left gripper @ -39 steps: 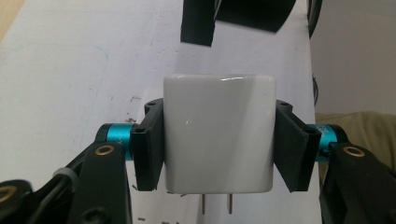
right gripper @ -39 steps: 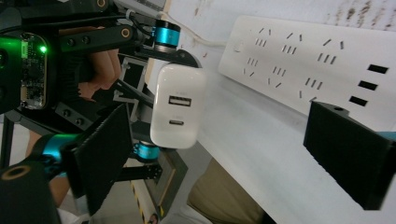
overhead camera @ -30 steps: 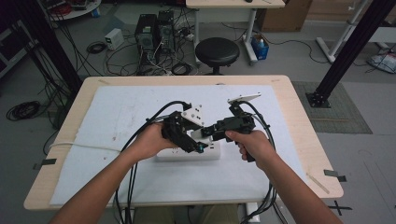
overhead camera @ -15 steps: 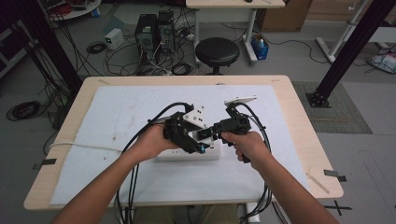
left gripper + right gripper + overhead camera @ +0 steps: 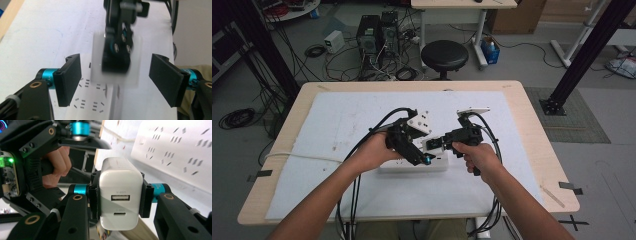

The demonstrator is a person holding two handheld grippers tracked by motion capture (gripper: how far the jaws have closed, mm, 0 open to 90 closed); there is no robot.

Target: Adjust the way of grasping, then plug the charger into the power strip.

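Observation:
A white USB charger (image 5: 120,182), its two ports facing the camera, sits clamped between the jaws of my right gripper (image 5: 118,192). In the high view the right gripper (image 5: 434,145) holds the charger (image 5: 431,143) just above the white power strip (image 5: 412,166) at mid-table. My left gripper (image 5: 422,157) is close on its left, angled down over the strip. In the left gripper view my left gripper (image 5: 117,67) is wide open, and the blurred charger (image 5: 97,57) hangs between and beyond its jaws, over the strip's sockets (image 5: 95,100). Nothing touches the left pads (image 5: 71,77).
The power strip (image 5: 175,150) lies on a white mat (image 5: 337,125) covering a wooden table (image 5: 542,150); its cord (image 5: 297,156) runs off to the left. Gripper cables trail toward the front edge. A black stool (image 5: 444,54) and computer gear stand on the floor beyond.
Both hands have stayed close together over the strip, shifting only slightly. The right gripper keeps its hold on the charger.

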